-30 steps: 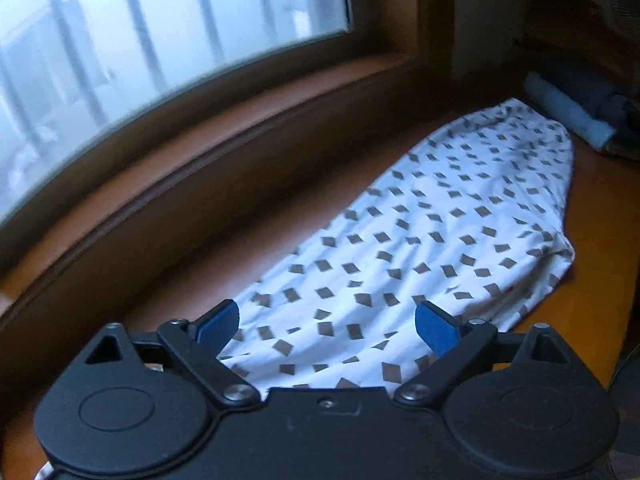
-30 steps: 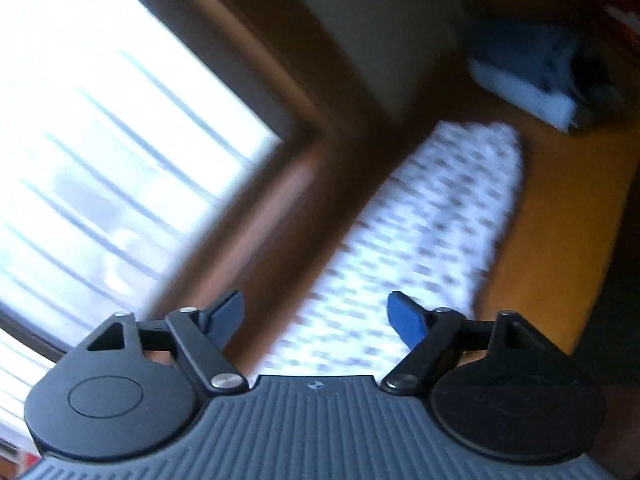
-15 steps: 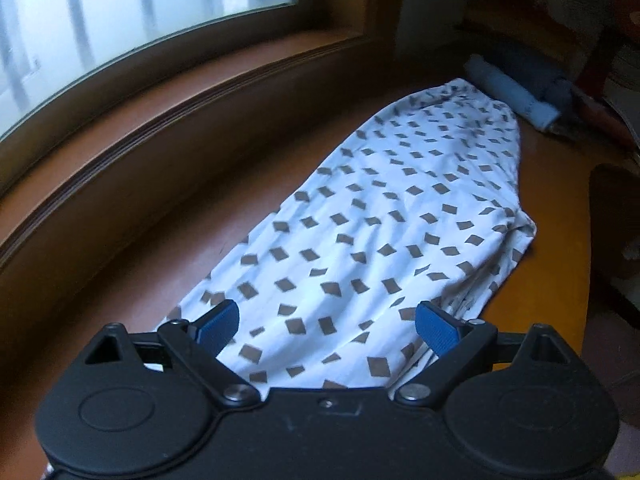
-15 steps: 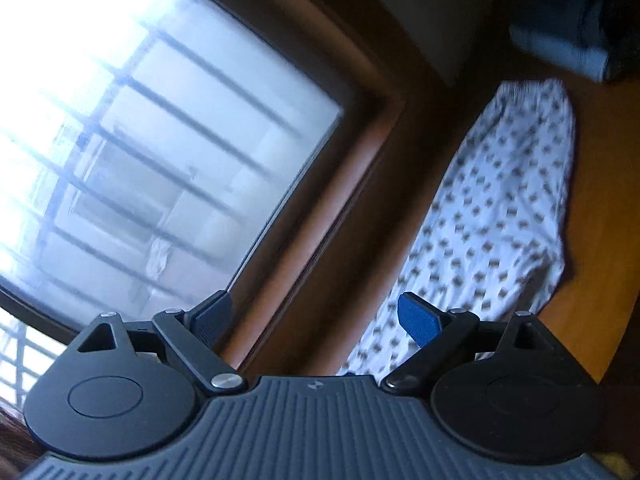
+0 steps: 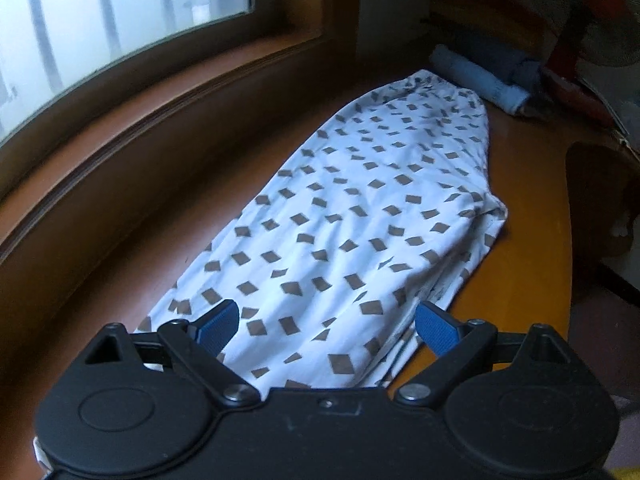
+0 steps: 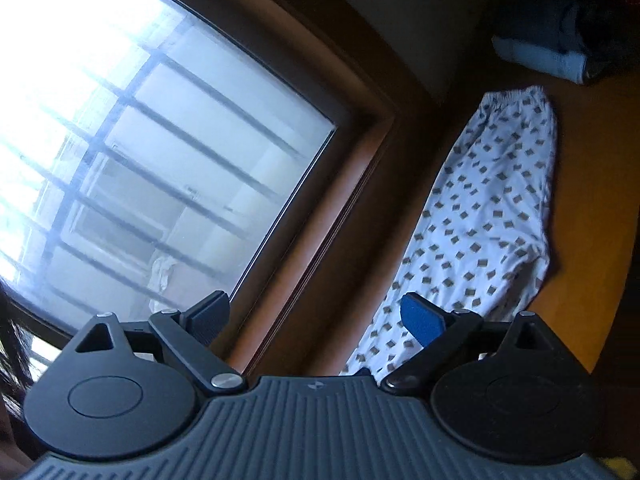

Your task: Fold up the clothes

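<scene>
White trousers with brown squares [image 5: 360,208] lie folded lengthwise on the orange wooden table [image 5: 528,264], elastic waistband at the far end. My left gripper [image 5: 324,316] hovers open over their near end, blue pads on either side of the cloth and not pressing it. In the right wrist view the trousers [image 6: 488,216] stretch away at the right. My right gripper [image 6: 314,306] is raised and tilted toward the window, its jaws opening, with nothing between them.
A brown window sill [image 5: 168,92] and barred window [image 6: 160,140] run along the table's left side. Rolled blue clothes [image 5: 480,80] lie beyond the waistband. A dark chair back [image 5: 596,208] stands past the table's right edge.
The left gripper's view swung right and tipped down, showing more of the trousers and table edge. The right gripper pulled back and rose, its jaws spreading slightly wider.
</scene>
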Demonstrator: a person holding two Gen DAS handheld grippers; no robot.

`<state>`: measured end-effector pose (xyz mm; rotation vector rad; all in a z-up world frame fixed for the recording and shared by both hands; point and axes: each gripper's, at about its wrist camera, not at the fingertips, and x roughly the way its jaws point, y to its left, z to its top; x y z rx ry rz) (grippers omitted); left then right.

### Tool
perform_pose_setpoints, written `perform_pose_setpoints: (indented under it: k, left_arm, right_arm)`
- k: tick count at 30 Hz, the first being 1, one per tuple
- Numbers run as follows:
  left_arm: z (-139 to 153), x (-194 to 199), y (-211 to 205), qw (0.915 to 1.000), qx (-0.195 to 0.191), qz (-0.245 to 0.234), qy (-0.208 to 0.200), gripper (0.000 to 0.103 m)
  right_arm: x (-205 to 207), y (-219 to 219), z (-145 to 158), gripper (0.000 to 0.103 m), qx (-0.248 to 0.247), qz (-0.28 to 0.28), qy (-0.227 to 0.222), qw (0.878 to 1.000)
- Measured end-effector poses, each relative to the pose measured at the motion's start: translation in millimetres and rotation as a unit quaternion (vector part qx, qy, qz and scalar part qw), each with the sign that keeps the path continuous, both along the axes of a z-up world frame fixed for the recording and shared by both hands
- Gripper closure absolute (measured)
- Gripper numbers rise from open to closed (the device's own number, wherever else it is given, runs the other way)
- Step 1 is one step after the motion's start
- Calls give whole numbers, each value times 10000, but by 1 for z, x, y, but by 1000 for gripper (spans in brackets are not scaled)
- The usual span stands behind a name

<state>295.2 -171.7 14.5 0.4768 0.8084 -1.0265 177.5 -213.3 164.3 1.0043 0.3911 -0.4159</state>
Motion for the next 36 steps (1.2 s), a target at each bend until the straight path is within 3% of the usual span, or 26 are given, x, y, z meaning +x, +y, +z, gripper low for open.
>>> perform_pose_setpoints:
  k: [9, 11, 13, 16, 19, 20, 23, 25, 26, 27, 29, 31, 36]
  left_arm:
    - [-8, -6, -7, 9999, 51, -138, -76, 9]
    - [-11, -7, -9, 9997, 43, -184, -154, 9]
    - [-14, -9, -13, 9993, 4, -219, -290, 9]
    - [-15, -15, -17, 9982, -126, -364, -465, 12]
    - [-15, -30, -24, 9936, -266, -807, -747, 13]
    - [-16, -36, -27, 9908, -316, -984, -874, 13]
    - [-21, -52, -41, 9805, -408, -1445, -1271, 19]
    - [-29, -55, -54, 9755, -374, -1611, -1448, 28]
    - [-34, -54, -61, 9746, -312, -1641, -1490, 46]
    - [-37, -50, -67, 9768, -270, -1587, -1413, 73]
    - [-41, -40, -75, 9827, -214, -1421, -1171, 96]
    - [-40, -26, -78, 9892, -346, -1190, -785, 97]
    - [-37, -11, -77, 9932, -481, -890, -577, 98]
  right_arm:
    - [-13, 12, 8, 8, -637, -400, -155, 9970]
    - [-11, 12, 1, 6, -769, -296, -5, 9966]
    - [-5, 0, -29, 5, -1369, -101, 486, 9893]
    - [6, -19, -80, 9, -2466, 198, 1357, 9594]
    - [25, -37, -143, 23, -3577, 478, 2694, 8929]
    - [28, -43, -158, 25, -3627, 597, 2901, 8836]
    - [27, -52, -182, 27, -3721, 805, 2848, 8797]
    - [28, -50, -190, 26, -3987, 810, 2880, 8669]
    - [29, -47, -192, 26, -4128, 862, 2911, 8587]
    - [30, -43, -194, 26, -4266, 924, 2916, 8511]
    - [32, -35, -198, 24, -4541, 1055, 2927, 8349]
    - [34, -26, -201, 22, -4815, 1214, 2976, 8154]
    - [37, -12, -209, 20, -5321, 1532, 3030, 7756]
